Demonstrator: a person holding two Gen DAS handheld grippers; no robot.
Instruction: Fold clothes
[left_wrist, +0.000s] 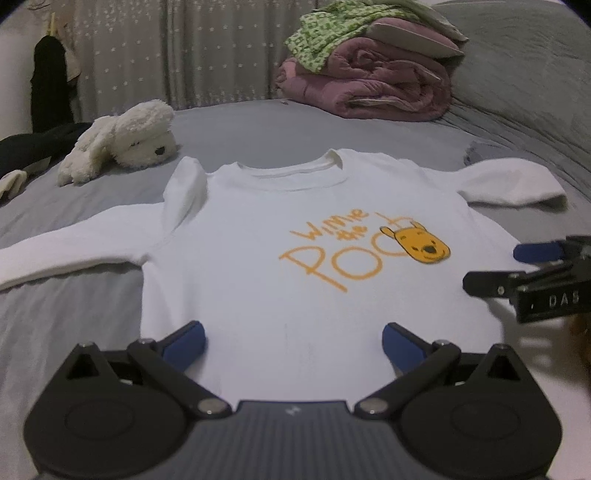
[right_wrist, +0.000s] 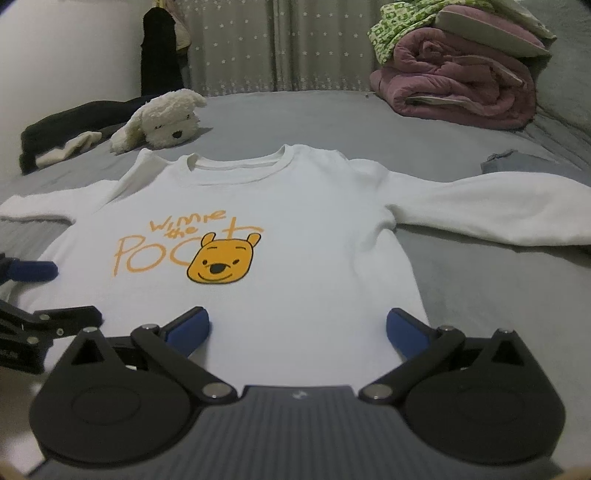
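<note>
Shirt (left_wrist: 258, 258) lay flat, front up, on the grey bed (left_wrist: 295, 129), collar away from the cameras, both sleeves spread sideways. Orange print and yellow bear face (right_wrist: 221, 264) sat on the chest. Left gripper (left_wrist: 293, 341) hovered over the hem, jaws wide apart, nothing between them. Right gripper (right_wrist: 297, 326) sat over the hem toward the shirt's right edge, jaws also spread and empty. Each gripper showed at the edge of the other's view, near but apart. White plush dog (right_wrist: 166, 122) lay beyond the collar, left side. Pink quilt (right_wrist: 454, 88) was stacked far right, green cloth (right_wrist: 391, 29) on top. Dark clothes (right_wrist: 74, 125) lay far left.
</note>
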